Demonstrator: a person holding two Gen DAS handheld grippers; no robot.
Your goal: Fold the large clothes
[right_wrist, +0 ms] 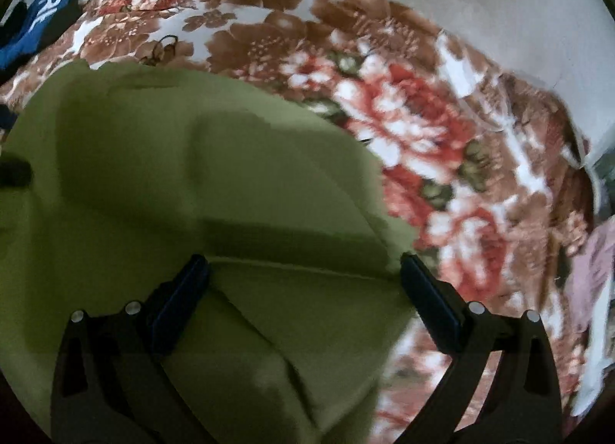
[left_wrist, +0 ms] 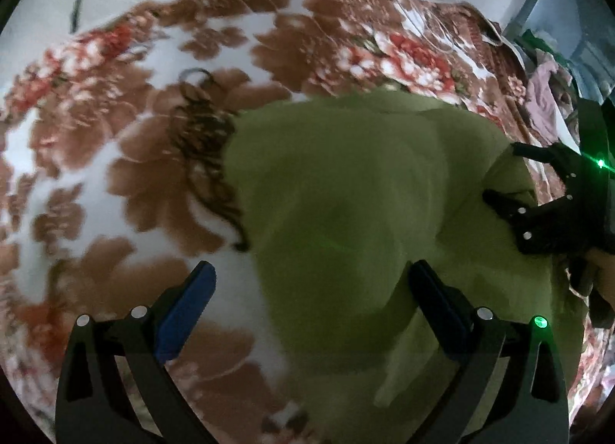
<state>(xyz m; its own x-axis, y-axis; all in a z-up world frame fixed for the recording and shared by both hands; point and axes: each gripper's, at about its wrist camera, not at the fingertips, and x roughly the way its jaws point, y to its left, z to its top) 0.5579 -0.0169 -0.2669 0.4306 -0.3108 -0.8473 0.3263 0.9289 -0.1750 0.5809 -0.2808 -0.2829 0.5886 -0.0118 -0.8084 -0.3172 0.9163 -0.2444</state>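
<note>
Across the centre and lower right of the left wrist frame, a green garment (left_wrist: pixel 346 194) is spread on a floral blanket (left_wrist: pixel 96 183). The left gripper (left_wrist: pixel 307 302) is held wide apart, gripping nothing. The right gripper (right_wrist: pixel 303 290) is likewise spread wide over a fold of the garment, nothing clamped.

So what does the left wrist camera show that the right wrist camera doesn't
Only the left wrist view shows the right gripper, open at the green garment's right edge, plus a dark frilly trim on the garment's left edge. Only the right wrist view shows a blue cloth with white letters at the far left. Both show the green garment lying on the floral blanket, a pink cloth at the right, and open fingers in front.
</note>
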